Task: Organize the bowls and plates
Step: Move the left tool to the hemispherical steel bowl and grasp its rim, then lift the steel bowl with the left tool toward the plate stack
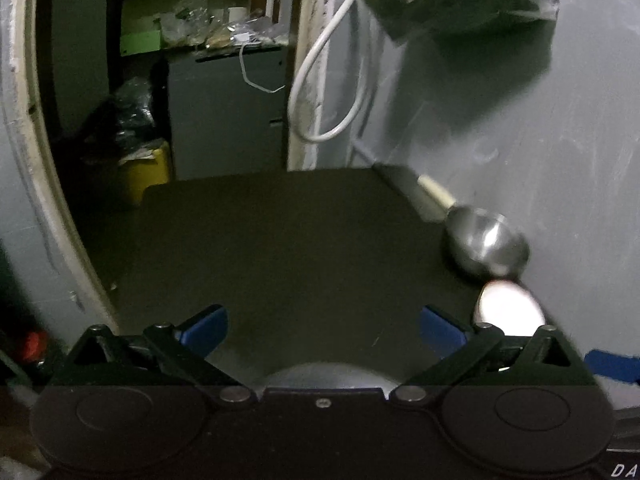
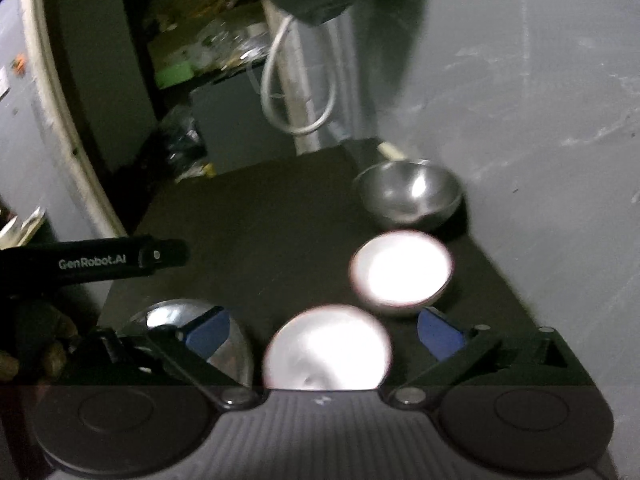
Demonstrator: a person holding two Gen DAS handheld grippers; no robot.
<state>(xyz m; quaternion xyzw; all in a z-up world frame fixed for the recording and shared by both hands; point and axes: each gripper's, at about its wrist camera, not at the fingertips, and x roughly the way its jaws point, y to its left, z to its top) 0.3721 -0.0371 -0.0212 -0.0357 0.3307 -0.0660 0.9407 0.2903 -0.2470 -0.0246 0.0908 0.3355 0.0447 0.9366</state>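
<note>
Both hand-held grippers, left (image 1: 324,326) and right (image 2: 324,330), gaping wide, gripping nothing. On dark counter (image 2: 256,216): steel bowl (image 2: 408,194), two white bowls (image 2: 400,270) (image 2: 326,348).

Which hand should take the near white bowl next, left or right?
Right. The near white bowl sits centred just ahead of the right gripper, jaws open. The left gripper faces bare table.

Two steel bowls (image 2: 408,194), two white bowls (image 2: 400,270), upright.
</note>
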